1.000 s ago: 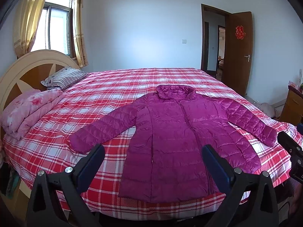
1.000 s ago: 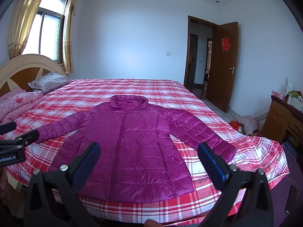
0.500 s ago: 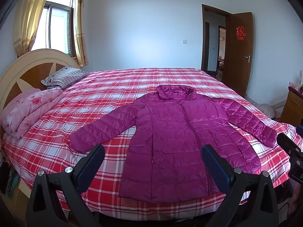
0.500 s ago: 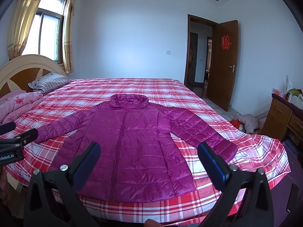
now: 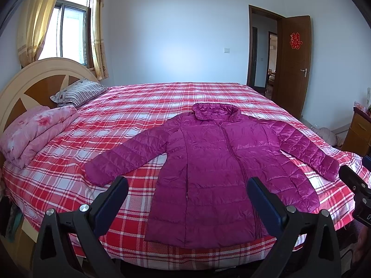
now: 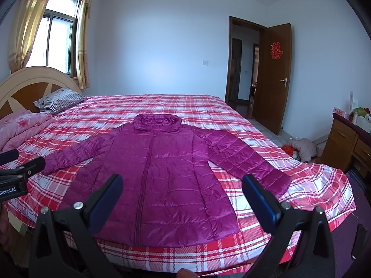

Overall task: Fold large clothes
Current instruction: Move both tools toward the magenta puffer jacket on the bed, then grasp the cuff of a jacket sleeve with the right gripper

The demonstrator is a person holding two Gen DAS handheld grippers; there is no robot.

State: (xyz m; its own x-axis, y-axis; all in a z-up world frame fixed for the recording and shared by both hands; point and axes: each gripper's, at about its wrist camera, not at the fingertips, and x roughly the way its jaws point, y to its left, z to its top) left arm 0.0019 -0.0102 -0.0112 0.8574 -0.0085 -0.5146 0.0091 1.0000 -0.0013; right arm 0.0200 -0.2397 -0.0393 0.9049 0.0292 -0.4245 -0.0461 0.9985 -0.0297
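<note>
Lying flat on a bed [image 5: 143, 106] with a red plaid cover, a large magenta quilted jacket [image 5: 215, 169] is spread face up, zipped, collar toward the far wall, hem near the bed's front edge, both sleeves angled outward. The left claw [image 5: 187, 199] hovers above the front edge with its jaws spread wide, gripping nothing. The right claw [image 6: 182, 197] hangs alongside, likewise released and empty.

No fold looks begun. A sensible first step would be taking a sleeve by its cuff and laying it across the chest; the left sleeve [image 5: 126, 159] ends just beyond the left claw, the right sleeve [image 6: 245, 159] just beyond the right. The padded, glossy fabric will probably slip and spring back, so a firm pinch on the cuff and a smoothing press should help.

A folded pink floral quilt [image 5: 37, 134] and a striped pillow [image 5: 78, 92] sit by the headboard, well apart from the jacket. A wooden dresser [image 6: 347, 143] stands to the right, and the door [image 6: 273, 76] is open. Nothing blocks the work.
</note>
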